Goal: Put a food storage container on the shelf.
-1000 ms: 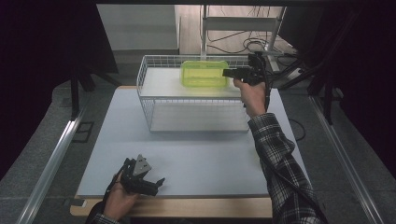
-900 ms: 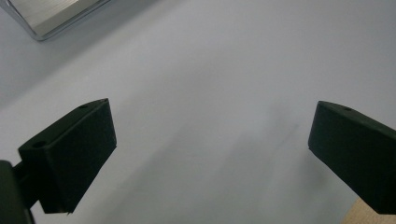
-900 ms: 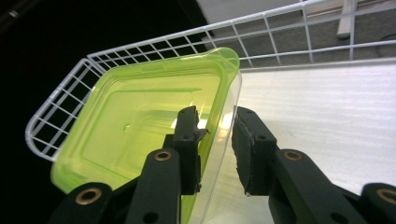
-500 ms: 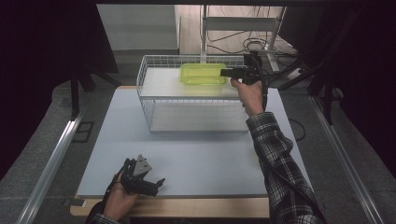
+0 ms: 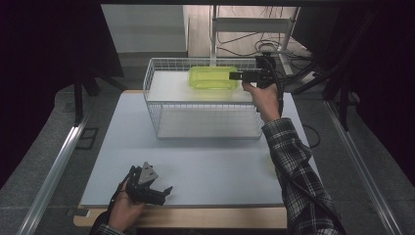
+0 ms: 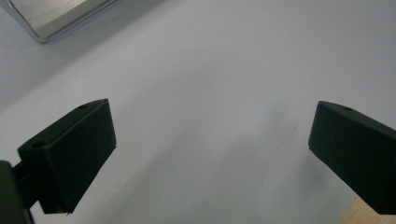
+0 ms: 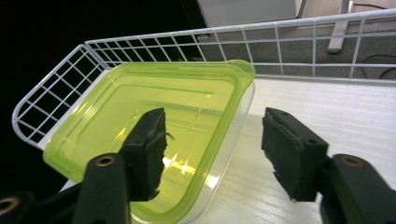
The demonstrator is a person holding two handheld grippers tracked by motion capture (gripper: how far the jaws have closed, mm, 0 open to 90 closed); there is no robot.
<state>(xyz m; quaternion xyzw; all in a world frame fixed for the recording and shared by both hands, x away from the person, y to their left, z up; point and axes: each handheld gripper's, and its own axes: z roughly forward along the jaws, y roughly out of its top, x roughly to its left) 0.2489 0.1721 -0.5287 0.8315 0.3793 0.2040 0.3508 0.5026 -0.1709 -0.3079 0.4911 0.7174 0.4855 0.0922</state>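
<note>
A clear container with a lime-green lid (image 5: 213,77) (image 7: 154,116) lies on the white shelf inside the white wire basket (image 5: 205,117) (image 7: 280,42). My right gripper (image 5: 234,76) (image 7: 212,130) is at the container's right end and its jaws have just been opening. The lid's rim sits between them: one jaw hovers over the lid and the other over the shelf, and neither pad presses on it. My left gripper (image 5: 166,191) (image 6: 210,135) rests in a hand at the table's front left. It is open over the bare mat with nothing between its fingers.
The basket stands at the back of the pale grey mat (image 5: 205,166) (image 6: 224,70), with a lower level under the shelf. A wooden table edge (image 5: 195,218) runs along the front. Cables and a metal frame (image 5: 274,49) lie behind the basket.
The right gripper's jaws have spread apart at the container's right end, and the container stays on the shelf. The left hand and gripper have not moved.
</note>
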